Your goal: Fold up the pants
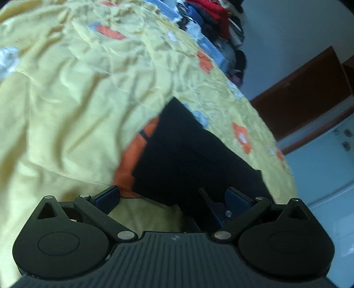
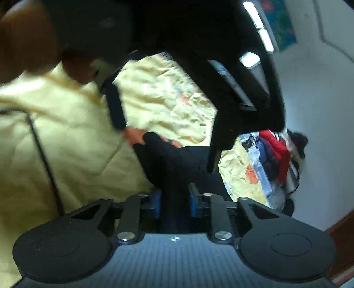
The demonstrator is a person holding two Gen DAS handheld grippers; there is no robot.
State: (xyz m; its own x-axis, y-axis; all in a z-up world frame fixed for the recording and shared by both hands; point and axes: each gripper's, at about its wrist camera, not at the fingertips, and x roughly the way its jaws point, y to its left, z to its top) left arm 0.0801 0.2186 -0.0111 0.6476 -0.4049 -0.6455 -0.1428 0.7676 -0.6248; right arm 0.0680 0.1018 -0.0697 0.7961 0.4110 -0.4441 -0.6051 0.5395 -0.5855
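Note:
The pants (image 1: pixel 188 155) are black with an orange panel (image 1: pixel 132 159) along one side, lying on a yellow bedspread (image 1: pixel 77 88). My left gripper (image 1: pixel 174 197) is open just above their near edge, blue pads wide apart and nothing between them. In the right wrist view my right gripper (image 2: pixel 174 199) is shut on a fold of the black pants (image 2: pixel 177 159), which bunch up in front of it. The other gripper (image 2: pixel 221 77), dark, hangs over the bed above the pants. The picture is blurred by motion.
The yellow bedspread (image 2: pixel 166 95) has orange and blue flowers. A pile of clothes (image 1: pixel 212 17) lies at the bed's far end, also in the right wrist view (image 2: pixel 274 155). A brown wooden cabinet (image 1: pixel 309 93) and white walls stand beyond the bed. A person's arm (image 2: pixel 26 39) is at upper left.

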